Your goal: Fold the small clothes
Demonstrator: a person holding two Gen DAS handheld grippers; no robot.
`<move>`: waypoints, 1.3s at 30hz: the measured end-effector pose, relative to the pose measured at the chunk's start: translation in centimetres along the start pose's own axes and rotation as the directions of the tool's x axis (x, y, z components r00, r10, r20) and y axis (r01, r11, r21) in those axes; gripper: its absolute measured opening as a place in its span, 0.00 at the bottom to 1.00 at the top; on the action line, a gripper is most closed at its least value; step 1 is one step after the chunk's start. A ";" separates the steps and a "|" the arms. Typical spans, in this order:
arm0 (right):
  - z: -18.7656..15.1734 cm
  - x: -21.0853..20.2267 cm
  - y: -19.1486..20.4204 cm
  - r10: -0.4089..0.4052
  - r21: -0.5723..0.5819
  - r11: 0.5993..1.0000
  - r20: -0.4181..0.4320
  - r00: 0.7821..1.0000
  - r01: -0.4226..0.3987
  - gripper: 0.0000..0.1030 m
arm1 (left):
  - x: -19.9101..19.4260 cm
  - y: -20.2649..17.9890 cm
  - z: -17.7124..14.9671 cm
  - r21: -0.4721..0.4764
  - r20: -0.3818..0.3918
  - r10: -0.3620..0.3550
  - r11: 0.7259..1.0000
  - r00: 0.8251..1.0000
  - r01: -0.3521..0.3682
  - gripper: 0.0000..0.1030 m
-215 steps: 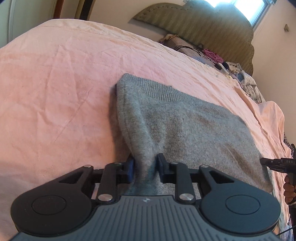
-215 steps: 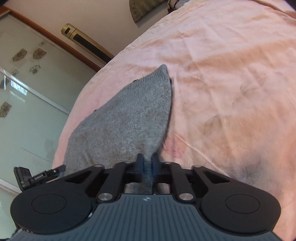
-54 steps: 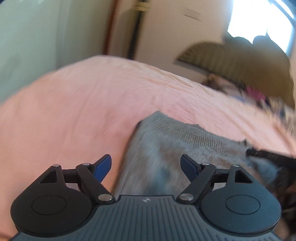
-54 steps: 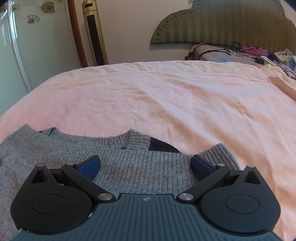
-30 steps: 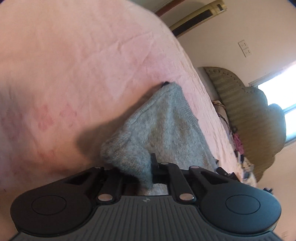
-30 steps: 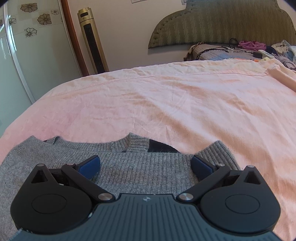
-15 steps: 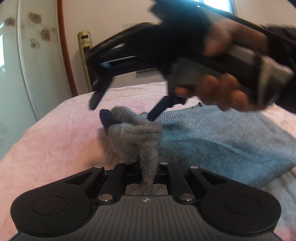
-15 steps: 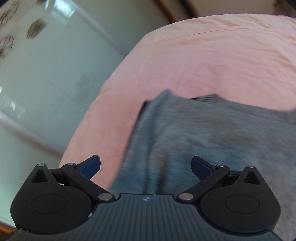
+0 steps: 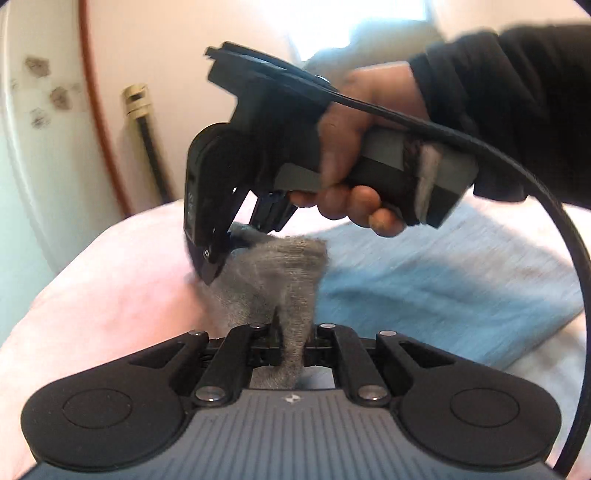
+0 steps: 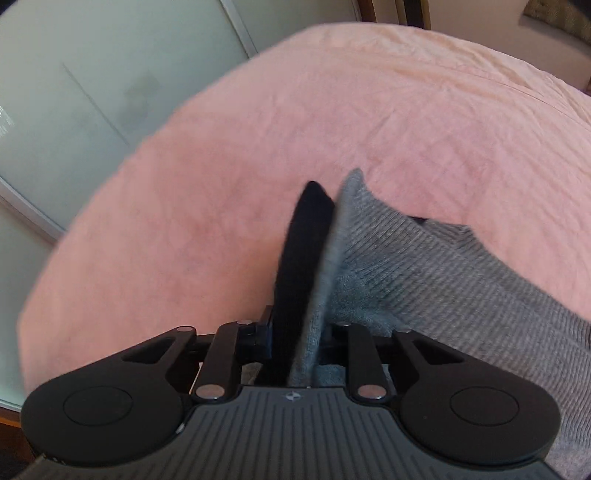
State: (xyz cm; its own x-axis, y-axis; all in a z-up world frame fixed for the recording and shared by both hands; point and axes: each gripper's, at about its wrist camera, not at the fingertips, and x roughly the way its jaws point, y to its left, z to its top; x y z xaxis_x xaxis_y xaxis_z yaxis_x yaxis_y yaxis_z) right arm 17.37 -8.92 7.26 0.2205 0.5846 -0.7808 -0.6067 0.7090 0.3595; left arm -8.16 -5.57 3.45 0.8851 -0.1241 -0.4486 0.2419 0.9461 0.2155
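Both tongs, left (image 9: 293,338) and right (image 10: 295,341), pinch grey sweater (image 10: 424,266) edge.

Home bedroom. Bed with wrinkled pink sheet (image 10: 369,122) fills most of the right wrist view. Frosted sliding wardrobe door (image 10: 74,92) at 10 o'clock there; left wrist view shows a panel with flower decals (image 9: 40,99) at 9–10 o'clock. Padded headboard edge (image 10: 561,18) at 1 o'clock. Bright window (image 9: 388,22) at 12–1 o'clock in left view. Gray knit sweater (image 10: 461,280) on the bed.
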 end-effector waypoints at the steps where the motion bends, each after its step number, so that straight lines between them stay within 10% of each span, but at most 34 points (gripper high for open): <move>1: -0.4 -1.4 -0.8 0.006 0.006 1.000 0.024 1.000 -0.006 0.17 | -0.2 -1.0 0.6 0.016 0.020 -0.031 0.999 0.999 0.031 0.06; 9: -8.9 -15.9 -11.7 -0.033 0.154 0.988 0.220 0.975 -0.001 0.14 | 0.1 -10.2 3.2 0.139 0.046 -0.316 0.942 0.948 0.307 0.06; 16: -18.9 -16.6 -19.2 -0.084 0.383 0.923 0.257 0.963 -0.022 0.15 | 2.1 -14.7 1.5 0.181 -0.087 -0.379 0.903 0.921 0.389 0.06; 22: -19.1 -16.7 -21.0 -0.039 0.478 0.856 0.440 0.897 -0.198 0.64 | 2.0 -12.5 3.1 0.055 -0.077 -0.550 0.830 0.832 0.554 0.14; 23: -18.9 -16.5 -21.1 -0.039 0.486 0.849 0.448 0.893 -0.207 0.64 | 1.4 -12.0 3.1 0.030 -0.069 -0.583 0.810 0.810 0.585 0.15; 26: -17.8 -15.5 -21.0 -0.048 0.471 0.872 0.350 0.936 -0.131 0.16 | -0.2 -9.9 2.8 0.012 -0.056 -0.627 0.778 0.777 0.629 0.22; 32: -19.4 -16.7 -22.3 -0.095 0.495 0.862 0.369 0.925 -0.109 0.16 | 0.0 -3.6 2.3 -0.060 -0.041 -0.606 0.795 0.795 0.603 0.57; 34: -19.9 -17.1 -22.0 -0.093 0.505 0.855 0.375 0.922 -0.120 0.39 | 0.6 -0.6 3.0 -0.105 0.005 -0.575 0.813 0.818 0.572 0.67; 36: -20.1 -18.4 -21.4 -0.107 0.487 0.863 0.435 0.894 -0.133 0.88 | 2.6 1.9 3.8 -0.168 0.044 -0.546 0.821 0.837 0.545 0.79; 39: -19.8 -19.6 -21.6 -0.172 0.485 0.870 0.465 0.868 -0.087 1.00 | 6.7 5.4 4.3 -0.364 0.019 -0.524 0.790 0.852 0.494 0.79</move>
State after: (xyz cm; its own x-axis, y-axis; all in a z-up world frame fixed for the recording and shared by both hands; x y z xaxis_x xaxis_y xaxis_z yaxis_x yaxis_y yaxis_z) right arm 11.03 -43.44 4.68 0.6513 0.5692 -0.5019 -0.1771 0.7571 0.6288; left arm 0.81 -2.60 5.37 0.6348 -0.6070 -0.4781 0.4835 0.7947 -0.3670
